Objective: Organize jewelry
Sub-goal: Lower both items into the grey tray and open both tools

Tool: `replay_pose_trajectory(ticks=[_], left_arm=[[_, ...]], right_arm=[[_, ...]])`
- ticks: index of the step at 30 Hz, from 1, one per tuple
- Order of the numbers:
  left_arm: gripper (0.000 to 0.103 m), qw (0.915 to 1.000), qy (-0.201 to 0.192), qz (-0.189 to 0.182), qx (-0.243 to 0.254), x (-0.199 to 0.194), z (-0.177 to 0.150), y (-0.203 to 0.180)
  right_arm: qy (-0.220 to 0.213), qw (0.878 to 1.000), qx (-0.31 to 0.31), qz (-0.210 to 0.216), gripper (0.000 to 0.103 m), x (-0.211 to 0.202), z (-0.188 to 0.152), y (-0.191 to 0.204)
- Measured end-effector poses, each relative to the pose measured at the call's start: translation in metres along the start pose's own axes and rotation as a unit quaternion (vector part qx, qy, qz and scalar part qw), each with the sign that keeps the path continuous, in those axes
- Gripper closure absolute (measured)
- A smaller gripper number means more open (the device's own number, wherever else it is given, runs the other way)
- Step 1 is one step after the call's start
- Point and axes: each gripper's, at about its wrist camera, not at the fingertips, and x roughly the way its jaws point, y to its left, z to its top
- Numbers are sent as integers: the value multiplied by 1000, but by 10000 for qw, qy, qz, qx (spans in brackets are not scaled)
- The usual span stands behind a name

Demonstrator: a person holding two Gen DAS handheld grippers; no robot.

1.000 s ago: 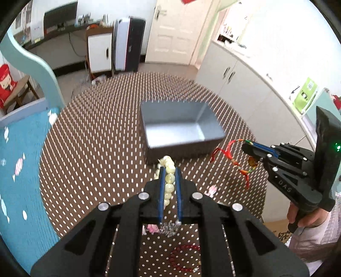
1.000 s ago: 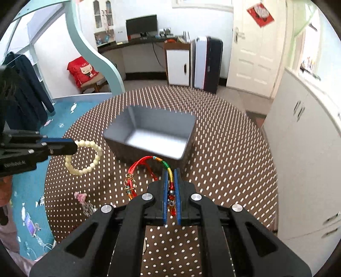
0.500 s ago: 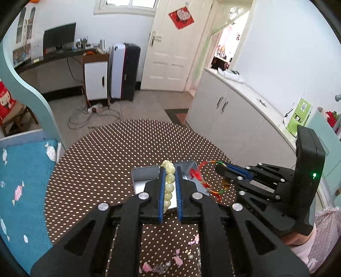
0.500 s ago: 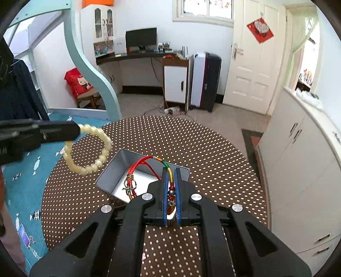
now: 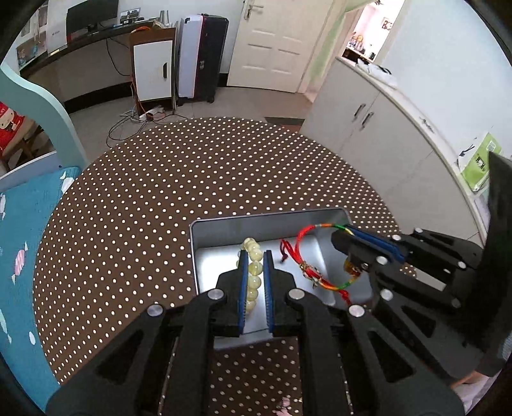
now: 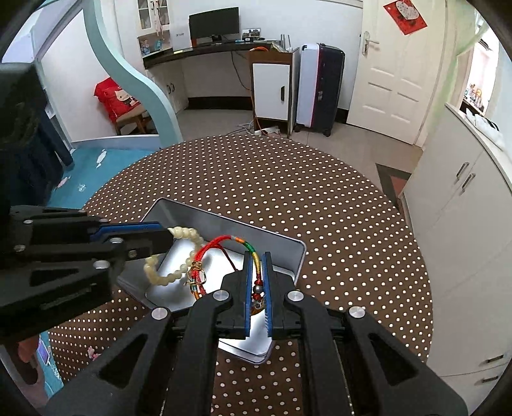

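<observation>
**Two bracelets held above the tin: risks at release**

Left gripper, lower centre of its own view: blue-padded fingers clamped on a pale cream beaded bracelet, which hangs over the silver rectangular metal tin. Right gripper, lower centre of its view: jaws just starting to part, pads still touching the red, green and yellow woven cord bracelet with brass charm, also above the tin.

Risks, as judged. The two loops hang just beside each other; the charm or a loose cord end could snag the beads, so one piece might drag the other out on withdrawal. The cord may cling to the ridged pads instead of dropping. Released off-centre, the beads could strike the tin's rim and roll onto the brown white-dotted tablecloth. The grippers stand near each other and could collide.

Writing: none legible. A red door hanging, upper right of the right view, bears marks too small to read; a green packet at the left view's right edge is likewise unreadable.
</observation>
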Motion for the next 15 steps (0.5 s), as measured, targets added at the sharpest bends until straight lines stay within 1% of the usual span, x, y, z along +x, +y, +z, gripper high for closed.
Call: replay_pose_trajectory(ticks=[1, 2, 3, 4, 5, 6, 7, 8, 9, 10, 11, 13, 15], left_arm=[[94, 10000, 22, 33, -1, 3, -2, 1], [93, 9999, 76, 103, -22, 6, -2, 2], [93, 9998, 135, 161, -61, 9, -5, 4], [90, 9995, 182, 229, -99, 10, -6, 8], [80, 9994, 215, 265, -102, 12, -5, 9], [75, 9991, 237, 342, -121, 12, -5, 9], [65, 9989, 200, 389, -138, 10, -4, 9], [60, 9992, 150, 338, -152, 7, -3, 9], [57, 9993, 123, 302, -158, 4, -3, 8], [52, 9994, 96, 294, -153, 2, -3, 7], [48, 9993, 51, 363, -120, -1, -2, 5], [46, 9985, -53, 536, -36, -6, -3, 0], [46, 9987, -48, 499, -25, -8, -4, -2]], right_arm=[[-6, 10000, -8, -19, 92, 0, 1, 1], [-27, 10000, -1, -48, 82, 0, 2, 0], [-86, 9999, 29, -90, 63, -2, 3, 0], [-133, 9998, 45, -118, 52, -4, 2, 0], [-203, 9996, 44, -178, 38, -7, 2, 0], [-285, 9992, 22, -290, 36, -11, 3, 0], [-331, 9989, 10, -344, 35, -14, 3, -1], [-374, 9987, 44, -344, 33, -17, 3, -3], [-408, 9985, 90, -355, 30, -20, 2, -5], [-440, 9981, 136, -414, 30, -23, 1, -8], [-464, 9977, 161, -473, 29, -25, 1, -11], [-492, 9973, 212, -508, 28, -27, -1, -15], [-492, 9970, 248, -540, 28, -29, -5, -18]])
